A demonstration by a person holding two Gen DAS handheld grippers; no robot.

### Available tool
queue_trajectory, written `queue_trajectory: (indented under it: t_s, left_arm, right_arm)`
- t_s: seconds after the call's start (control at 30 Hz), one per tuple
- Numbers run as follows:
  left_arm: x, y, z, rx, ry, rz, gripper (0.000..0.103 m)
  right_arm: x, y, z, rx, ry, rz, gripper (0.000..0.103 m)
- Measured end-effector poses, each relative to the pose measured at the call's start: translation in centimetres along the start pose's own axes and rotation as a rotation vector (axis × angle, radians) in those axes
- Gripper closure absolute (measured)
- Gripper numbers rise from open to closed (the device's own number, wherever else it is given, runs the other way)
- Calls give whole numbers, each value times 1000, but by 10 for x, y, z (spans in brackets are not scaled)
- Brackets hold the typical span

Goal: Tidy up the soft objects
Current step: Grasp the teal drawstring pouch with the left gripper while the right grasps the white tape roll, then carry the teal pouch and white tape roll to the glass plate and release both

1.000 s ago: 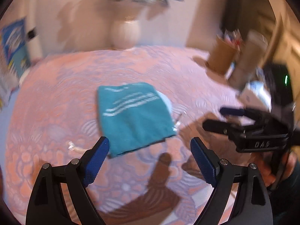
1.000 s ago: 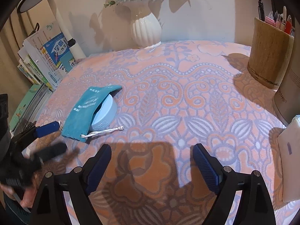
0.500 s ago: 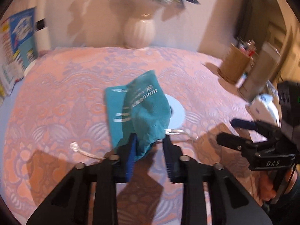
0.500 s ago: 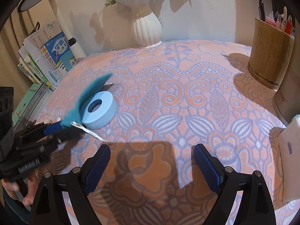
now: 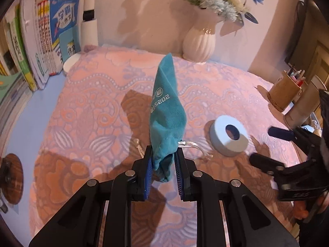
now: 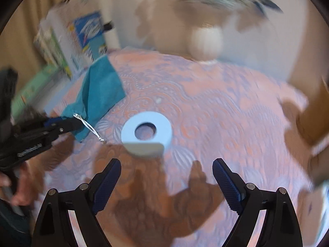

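Note:
My left gripper (image 5: 163,161) is shut on the mouth of a teal drawstring pouch (image 5: 167,107) and holds it up off the patterned pink tablecloth (image 5: 92,107). Its white cords (image 5: 193,145) hang down. The pouch also shows in the blurred right wrist view (image 6: 100,90), at the left, held by the left gripper (image 6: 70,124). A light blue foam ring (image 5: 229,135) lies flat on the cloth to the right of the pouch. My right gripper (image 6: 166,180) is open and empty, just in front of the ring (image 6: 146,133). It shows at the right in the left wrist view (image 5: 267,146).
A white vase with flowers (image 5: 200,43) stands at the back. Books (image 5: 47,41) stand along the left edge. A wooden pen holder (image 5: 284,93) and a pale cylinder (image 5: 298,113) stand at the right. A round wooden object (image 5: 12,178) lies at the far left.
My left gripper closed on the pouch and lifted it off the ring, which now lies uncovered. My right gripper has moved forward and left toward the ring.

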State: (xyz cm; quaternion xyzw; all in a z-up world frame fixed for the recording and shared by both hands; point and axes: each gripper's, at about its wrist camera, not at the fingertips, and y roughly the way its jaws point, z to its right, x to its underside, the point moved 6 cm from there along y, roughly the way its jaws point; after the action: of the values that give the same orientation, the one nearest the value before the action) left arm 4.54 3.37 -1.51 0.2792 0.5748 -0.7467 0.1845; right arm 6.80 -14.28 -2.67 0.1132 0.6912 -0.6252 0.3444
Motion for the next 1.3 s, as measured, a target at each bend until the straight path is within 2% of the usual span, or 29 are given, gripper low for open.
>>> queue_trajectory:
  t_s: [0.13, 0.23, 0.3, 0.37, 0.47, 0.57, 0.7, 0.83, 0.9, 1.03, 1.2, 1.27, 1.3]
  left_arm:
    - [-1, 5, -3, 5, -8, -1, 83]
    - [-4, 11, -3, 2, -5, -7, 82]
    - [-8, 16, -3, 7, -12, -9, 77]
    - [-12, 23, -1, 20, -21, -15, 73]
    - [-16, 32, 3, 34, -23, -32, 73]
    - [-16, 30, 20, 82, 21, -27, 78]
    - [-5, 21, 44, 164, 86, -33, 78]
    - [8, 19, 70, 256, 132, -63, 74]
    - [13, 21, 76, 255, 152, -80, 70]
    - [19, 28, 81, 184, 157, -115, 67]
    - [10, 23, 98, 194, 176, -87, 67]
    - [8, 22, 96, 172, 157, -86, 55]
    - [8, 22, 94, 163, 139, -85, 37]
  right_arm:
    - [-6, 27, -12, -41, -14, -38, 14]
    - [-10, 38, -17, -31, -17, -34, 14]
    - [-12, 43, -16, -3, -9, -35, 18]
    - [-12, 43, -15, -12, -3, -23, 35]
    - [-12, 39, -14, -4, -9, -6, 41]
    - [-8, 29, -5, 36, 2, 6, 41]
    - [12, 3, 29, 155, 29, 12, 41]
    - [25, -19, 61, 211, 85, 20, 40]
    - [31, -22, 71, 223, 98, 19, 39]
    - [45, -12, 85, 224, 140, -13, 39]
    - [45, -23, 98, 192, 196, 43, 39]
    - [48, -23, 105, 203, 234, 37, 39]
    - [49, -23, 108, 196, 250, 36, 39]
